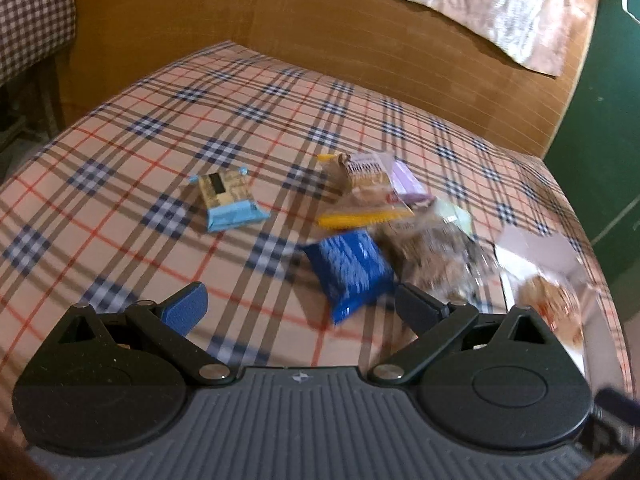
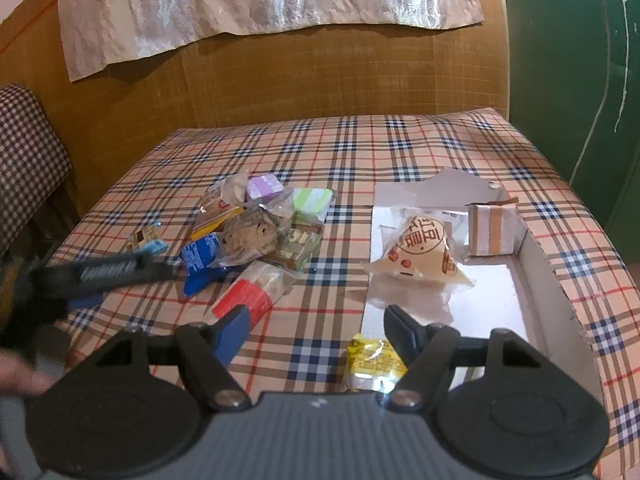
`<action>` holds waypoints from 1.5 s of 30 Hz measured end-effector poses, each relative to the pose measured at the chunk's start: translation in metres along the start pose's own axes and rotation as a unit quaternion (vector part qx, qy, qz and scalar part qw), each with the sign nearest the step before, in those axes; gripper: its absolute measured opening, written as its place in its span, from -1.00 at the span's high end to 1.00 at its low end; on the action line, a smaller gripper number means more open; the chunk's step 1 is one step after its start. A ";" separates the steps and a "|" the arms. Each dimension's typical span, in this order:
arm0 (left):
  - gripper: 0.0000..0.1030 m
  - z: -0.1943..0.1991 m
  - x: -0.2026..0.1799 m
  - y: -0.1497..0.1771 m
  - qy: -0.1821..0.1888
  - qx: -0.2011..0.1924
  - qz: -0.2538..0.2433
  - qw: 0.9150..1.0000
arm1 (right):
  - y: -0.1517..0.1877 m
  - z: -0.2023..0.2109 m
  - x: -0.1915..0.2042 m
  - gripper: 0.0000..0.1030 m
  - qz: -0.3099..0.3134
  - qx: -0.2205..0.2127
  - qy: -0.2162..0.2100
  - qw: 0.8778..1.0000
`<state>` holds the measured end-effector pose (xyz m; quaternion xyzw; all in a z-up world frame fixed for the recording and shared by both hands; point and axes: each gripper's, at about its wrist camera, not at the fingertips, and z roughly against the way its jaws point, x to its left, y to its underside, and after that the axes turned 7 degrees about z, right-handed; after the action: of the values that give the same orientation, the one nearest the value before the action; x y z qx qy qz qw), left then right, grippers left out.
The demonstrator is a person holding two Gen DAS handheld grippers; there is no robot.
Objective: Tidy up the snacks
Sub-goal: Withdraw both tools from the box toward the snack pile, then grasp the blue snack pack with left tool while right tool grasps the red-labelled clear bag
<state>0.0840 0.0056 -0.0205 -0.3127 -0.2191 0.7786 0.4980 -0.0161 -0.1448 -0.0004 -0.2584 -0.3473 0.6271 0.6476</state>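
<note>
A heap of wrapped snacks (image 2: 260, 228) lies on the plaid table. In the left wrist view my left gripper (image 1: 300, 304) is open and empty, just short of a blue packet (image 1: 348, 268) with a clear brown-filled bag (image 1: 436, 256) to its right. A light-blue bar (image 1: 228, 200) lies apart on the left. My right gripper (image 2: 316, 324) is open and empty over the table's front, above a yellow packet (image 2: 372, 356). A white box (image 2: 532, 264) to its right holds a triangular pack (image 2: 420, 252) and a small striped carton (image 2: 494, 228). The left gripper shows blurred at the right wrist view's left (image 2: 100, 272).
A red-ended packet (image 2: 252, 292) lies near the right gripper's left finger. A brown board wall (image 2: 320, 72) with a hanging sheet stands behind the table. A checked chair (image 2: 28, 152) is at the left and a green wall (image 2: 580, 60) at the right.
</note>
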 end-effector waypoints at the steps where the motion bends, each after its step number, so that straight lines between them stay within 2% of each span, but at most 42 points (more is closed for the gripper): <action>1: -1.00 -0.008 -0.003 -0.004 -0.002 0.003 0.002 1.000 | 0.000 -0.001 0.000 -0.42 0.000 0.000 0.000 1.000; 7: -1.00 -0.040 -0.020 -0.020 -0.019 0.014 0.009 1.000 | 0.003 -0.006 -0.003 -0.43 -0.003 0.006 0.000 1.000; 14: -1.00 -0.074 -0.023 -0.019 -0.034 0.038 0.004 0.999 | 0.005 -0.012 -0.007 -0.44 -0.006 0.012 0.001 1.000; 18: -1.00 -0.069 -0.015 -0.006 -0.034 0.035 -0.035 0.998 | 0.006 -0.014 -0.009 -0.46 -0.005 0.012 0.002 1.000; 21: -1.00 -0.060 -0.002 0.006 -0.042 0.016 -0.066 0.997 | 0.007 -0.018 -0.009 -0.46 -0.008 0.015 -0.003 1.000; 27: -1.00 -0.057 0.002 0.005 -0.025 -0.001 -0.087 0.996 | 0.010 -0.027 0.000 -0.47 -0.013 0.030 -0.020 0.999; 28: -0.97 -0.058 -0.001 0.005 -0.024 -0.005 -0.097 0.995 | 0.010 -0.028 0.002 -0.47 -0.011 0.031 -0.022 0.999; 30: -0.67 -0.060 -0.006 0.006 -0.028 -0.015 -0.114 0.993 | 0.009 -0.030 0.005 -0.47 -0.011 0.034 -0.023 0.999; 31: -0.60 -0.060 -0.006 0.007 -0.024 -0.019 -0.115 0.993 | 0.009 -0.032 0.006 -0.48 -0.017 0.038 -0.025 0.999; 32: -0.40 -0.059 -0.005 0.007 -0.026 -0.023 -0.114 0.993 | 0.009 -0.035 0.007 -0.48 -0.022 0.041 -0.028 0.999; 33: -0.11 -0.056 -0.004 0.008 -0.031 -0.027 -0.113 0.993 | 0.009 -0.038 0.008 -0.48 -0.029 0.046 -0.032 0.998; 34: -0.03 -0.054 -0.001 0.008 -0.030 -0.028 -0.109 0.993 | 0.008 -0.041 0.010 -0.48 -0.034 0.050 -0.036 0.998; 40: -0.03 -0.035 0.018 0.015 -0.018 -0.025 -0.095 0.995 | -0.002 -0.067 0.028 -0.49 -0.068 0.069 -0.049 0.994; 45: -0.04 -0.022 0.030 0.022 -0.021 -0.023 -0.085 0.996 | -0.012 -0.094 0.051 -0.47 -0.065 0.079 -0.024 0.994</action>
<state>0.0765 0.0253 -0.0584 -0.2883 -0.2734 0.7344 0.5503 0.0626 -0.0860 -0.0433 -0.1677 -0.3280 0.6151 0.6971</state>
